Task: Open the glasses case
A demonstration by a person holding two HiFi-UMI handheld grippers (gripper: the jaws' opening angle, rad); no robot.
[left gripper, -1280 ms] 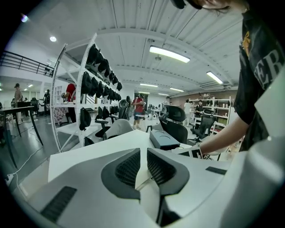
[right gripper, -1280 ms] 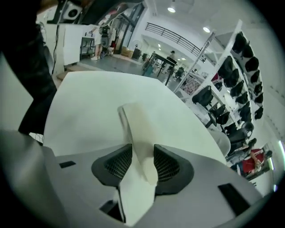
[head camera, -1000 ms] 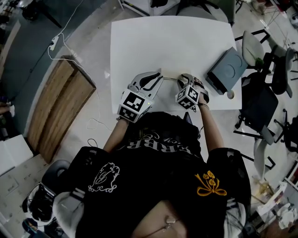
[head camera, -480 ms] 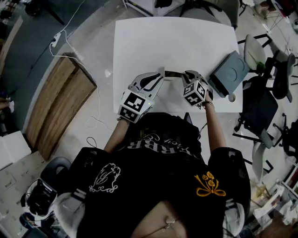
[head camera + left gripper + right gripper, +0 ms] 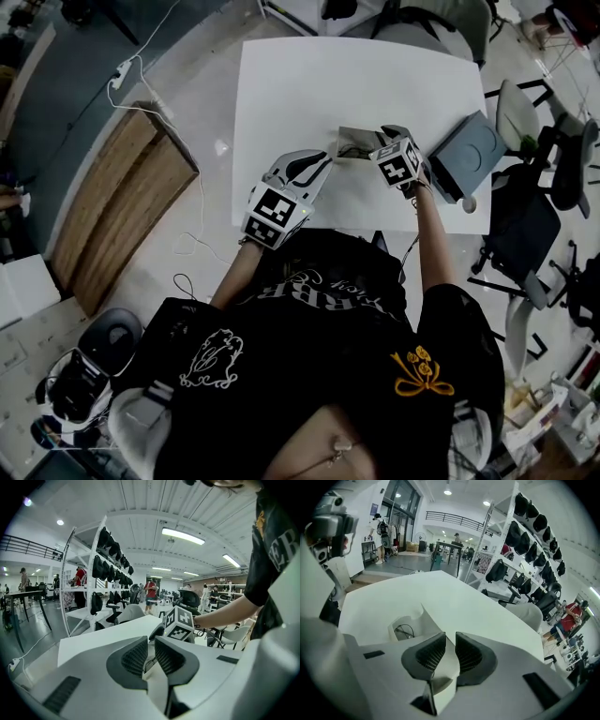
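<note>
The white glasses case (image 5: pixel 354 142) lies near the front edge of the white table (image 5: pixel 309 84), its lid lifted. My left gripper (image 5: pixel 327 156) is shut on the case's left end; in the left gripper view a white piece of the case (image 5: pixel 151 676) sits pinched between its pads. My right gripper (image 5: pixel 377 141) is shut on the raised lid (image 5: pixel 430 621). Its jaws closed onto the lid and have just been opening slightly, with the lid still between the pads. Dark glasses (image 5: pixel 404 631) show inside the open case body.
A grey box (image 5: pixel 464 150) sits at the table's right edge. Office chairs (image 5: pixel 525 206) stand to the right of the table. On the floor to the left lie a wooden board (image 5: pixel 122 206) and a white cable (image 5: pixel 131 80).
My right gripper has moved farther onto the table and up with the lid, and the case now gapes open. The left gripper has stayed where it was.
</note>
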